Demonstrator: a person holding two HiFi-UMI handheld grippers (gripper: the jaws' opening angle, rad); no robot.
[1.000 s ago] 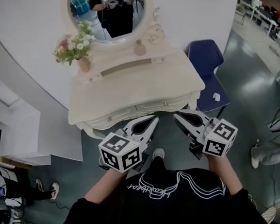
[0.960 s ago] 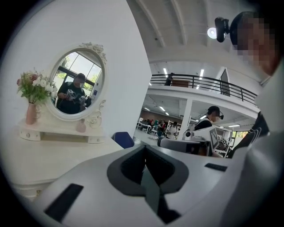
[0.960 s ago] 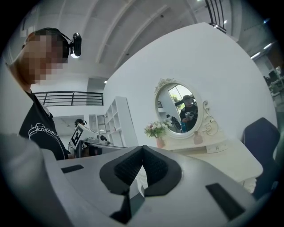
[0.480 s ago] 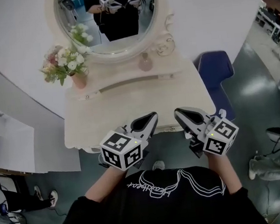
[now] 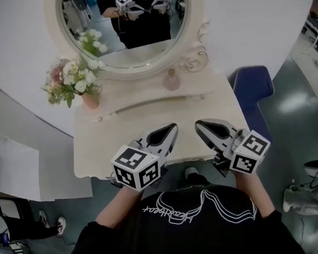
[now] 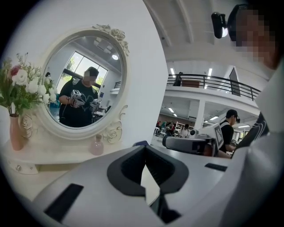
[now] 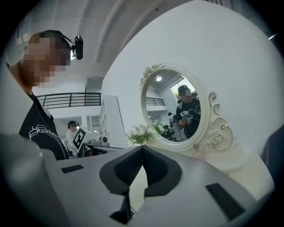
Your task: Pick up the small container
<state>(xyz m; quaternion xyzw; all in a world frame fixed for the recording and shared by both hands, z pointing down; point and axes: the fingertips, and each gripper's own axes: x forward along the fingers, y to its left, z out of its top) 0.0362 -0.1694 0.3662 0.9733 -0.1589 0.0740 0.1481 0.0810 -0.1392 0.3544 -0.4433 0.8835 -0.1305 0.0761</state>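
The small container (image 5: 171, 80) is a pale pink bottle standing at the back of the cream dressing table (image 5: 115, 134), just under the mirror. It also shows in the left gripper view (image 6: 96, 145) and in the right gripper view (image 7: 198, 153). My left gripper (image 5: 172, 128) and right gripper (image 5: 198, 125) hover side by side over the table's front edge, well short of the container. Both point toward the mirror. Each has its jaws shut with nothing between them.
An oval mirror (image 5: 125, 22) reflects the person holding both grippers. A pink vase of flowers (image 5: 89, 99) stands at the back left of the table. A blue chair (image 5: 253, 88) sits to the right. A white shelf unit (image 5: 11, 175) is at the left.
Both grippers have moved forward from in front of the table to above its front edge, side by side. The table, mirror and container now sit closer. Both pairs of jaws stayed shut.
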